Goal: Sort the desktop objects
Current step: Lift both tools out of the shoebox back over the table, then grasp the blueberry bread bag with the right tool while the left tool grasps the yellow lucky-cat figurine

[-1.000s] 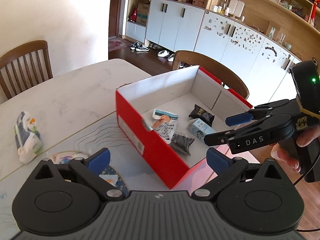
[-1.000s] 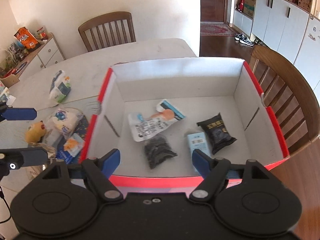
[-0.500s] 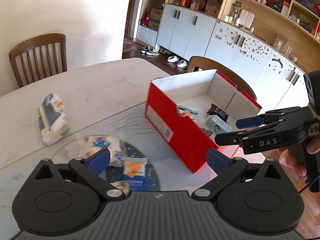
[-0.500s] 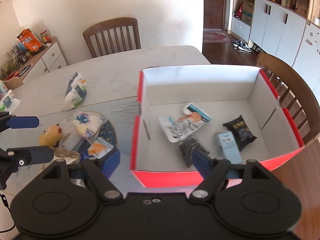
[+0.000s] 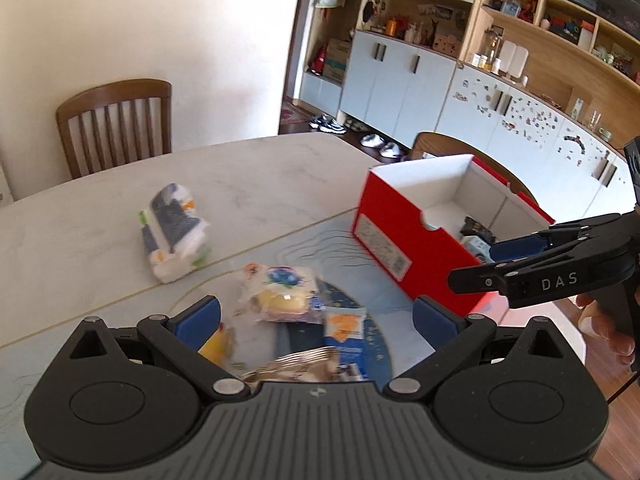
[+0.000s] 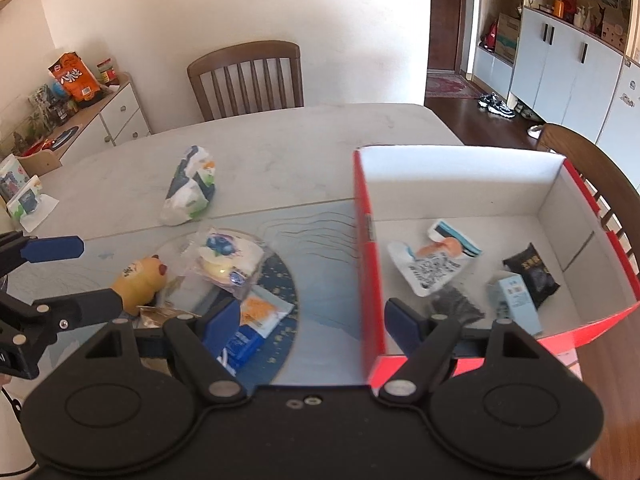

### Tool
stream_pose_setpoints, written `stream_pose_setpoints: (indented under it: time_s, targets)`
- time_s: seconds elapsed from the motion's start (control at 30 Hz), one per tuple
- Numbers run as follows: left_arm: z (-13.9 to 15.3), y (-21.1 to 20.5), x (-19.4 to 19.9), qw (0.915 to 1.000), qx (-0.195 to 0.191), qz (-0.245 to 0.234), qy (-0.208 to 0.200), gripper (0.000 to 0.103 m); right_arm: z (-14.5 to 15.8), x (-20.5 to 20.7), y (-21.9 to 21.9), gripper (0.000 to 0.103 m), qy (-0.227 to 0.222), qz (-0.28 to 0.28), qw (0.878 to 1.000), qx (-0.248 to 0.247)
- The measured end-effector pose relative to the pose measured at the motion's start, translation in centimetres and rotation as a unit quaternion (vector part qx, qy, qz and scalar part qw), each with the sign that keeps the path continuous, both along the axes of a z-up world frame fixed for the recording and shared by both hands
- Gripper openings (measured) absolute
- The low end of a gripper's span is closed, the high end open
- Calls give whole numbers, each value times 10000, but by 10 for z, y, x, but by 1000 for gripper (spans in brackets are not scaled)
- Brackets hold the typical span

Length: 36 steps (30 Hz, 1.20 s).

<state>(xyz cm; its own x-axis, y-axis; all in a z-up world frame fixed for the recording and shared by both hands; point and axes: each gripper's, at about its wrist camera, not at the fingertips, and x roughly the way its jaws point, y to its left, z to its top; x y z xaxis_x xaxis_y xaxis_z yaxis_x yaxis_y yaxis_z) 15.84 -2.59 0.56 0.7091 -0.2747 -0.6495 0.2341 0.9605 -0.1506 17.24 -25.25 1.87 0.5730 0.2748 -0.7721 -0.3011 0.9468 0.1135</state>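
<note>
Left wrist view
Left gripper: jaws wide apart, empty, above the loose snack packets near the table's front edge.
Red box: toward the table's right edge.
Right wrist view
Right gripper: spread wide, holding nothing, over the box's left wall.
Yellow toy: table's left side.
</note>
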Motion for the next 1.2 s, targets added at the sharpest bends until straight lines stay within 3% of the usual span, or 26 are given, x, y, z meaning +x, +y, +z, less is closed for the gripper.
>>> stream_pose_setpoints:
  time_s: [0.43,1.2]
  targets:
    - [-33,46,-5,9991,200,340,140,103,-15,8,38,79,14,144,9998,-132]
    - [-86,76,39,9964,15,661,524,100,-66,66,111,81,180,659,9974,-248]
